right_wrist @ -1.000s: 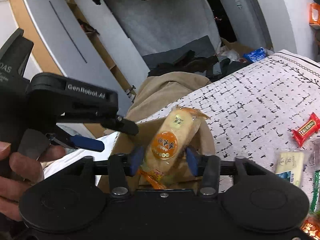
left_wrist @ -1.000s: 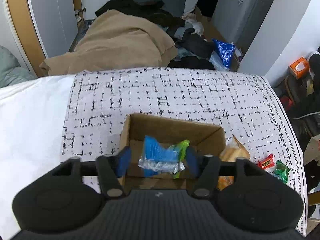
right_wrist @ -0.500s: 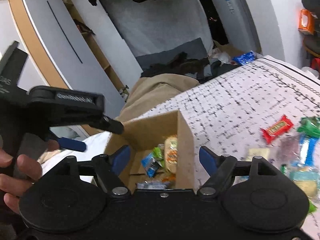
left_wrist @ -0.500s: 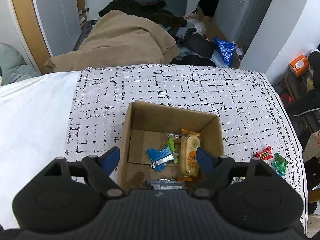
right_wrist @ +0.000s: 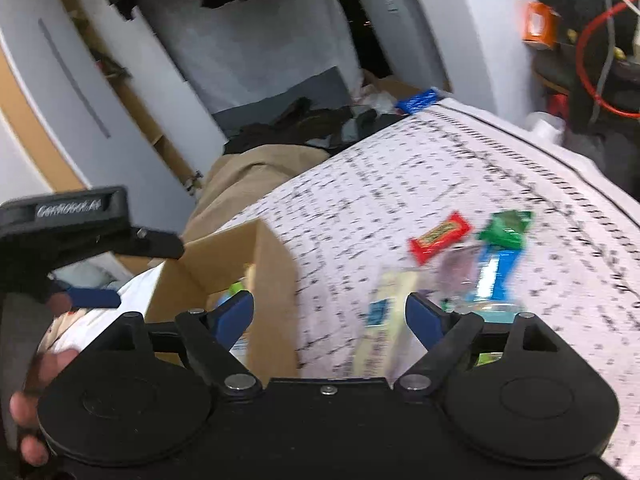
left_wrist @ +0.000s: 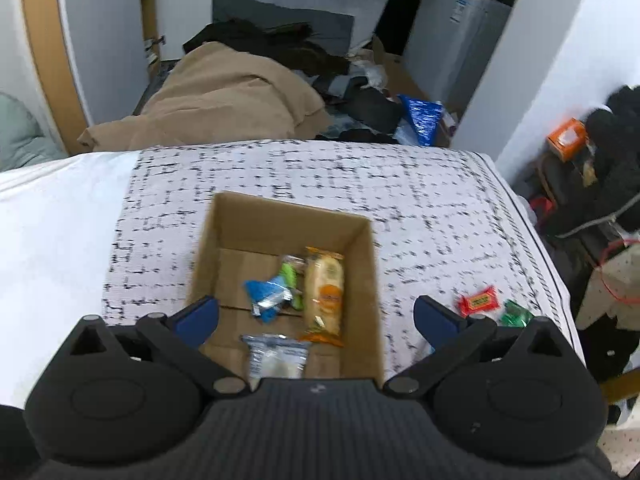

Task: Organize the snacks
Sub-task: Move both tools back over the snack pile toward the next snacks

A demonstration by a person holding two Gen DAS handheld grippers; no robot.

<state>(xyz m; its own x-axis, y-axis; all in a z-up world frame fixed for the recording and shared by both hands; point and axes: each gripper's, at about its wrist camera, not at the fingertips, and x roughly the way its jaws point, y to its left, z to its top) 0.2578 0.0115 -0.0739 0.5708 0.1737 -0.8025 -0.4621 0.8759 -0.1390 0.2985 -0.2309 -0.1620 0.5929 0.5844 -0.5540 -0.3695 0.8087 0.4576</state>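
Opening wide over the cardboard box [left_wrist: 362,280]: left tongs [left_wrist: 316,314], blue pads spread right out, nothing between them, nothing gripped. Same deal for the right tongs [right_wrist: 330,312], jaws parting and empty, pointing at the loose snacks just past the box's right wall. Inside the box, counted from the left wrist view: four packets, namely a blue wrapper [left_wrist: 264,294], a green one [left_wrist: 290,274] tucked against it, a long orange-and-cream rice cracker pack [left_wrist: 324,294] along the right wall, and a clear silvery packet [left_wrist: 276,356] at the near edge. Out on the patterned bench [right_wrist: 400,168], roughly five more, though blurry: one red candy bar [right_wrist: 439,237], one green packet [right_wrist: 506,228], one blue-and-white stick pack [right_wrist: 494,268], one pale cream pack [right_wrist: 390,300] nearest the right tongs, plus something clear and hard to make out in between. One box, two tongs, one hand [right_wrist: 28,404] visible on the left tool's grip. Risky bits, just guessing: loose pile sitting tight together, so easy to pinch two wrappers at once or shove the slippery ones toward the bench edge. Also easy to clip the box wall on the way across and nudge the whole thing sideways. Lots of motion blur, so any aim right now probably sloppy.
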